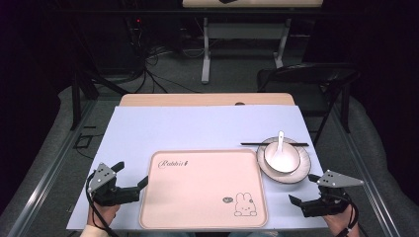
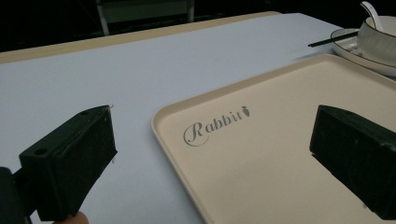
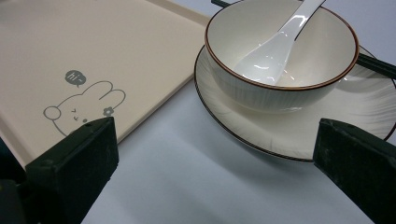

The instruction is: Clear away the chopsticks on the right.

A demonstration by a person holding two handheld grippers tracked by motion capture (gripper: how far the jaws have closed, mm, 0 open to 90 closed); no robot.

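Nearest: 2 tongs, one per hand, at bench's near edge. Left tongs (image 1: 129,178) just beside tray's left rim, jaws wide apart, nothing between them, touching nothing. Right tongs (image 1: 302,188) near plate's near rim, jaws likewise spread full, empty; in right gripper view they frame plate and bowl w/o contact.

Count: 1 beige tray (image 1: 203,217), bare, "Rabbit" script + rabbit drawing printed on it, centre-near on bench (image 1: 197,129). 1 plate (image 1: 302,167) just right of tray's far corner, rims close, contact unclear. 1 white bowl (image 1: 284,163) on plate. 1 white spoon (image 1: 280,140) in bowl, handle leaning away. 1 pr black chopsticks (image 1: 252,144) lying across plate's far rim.
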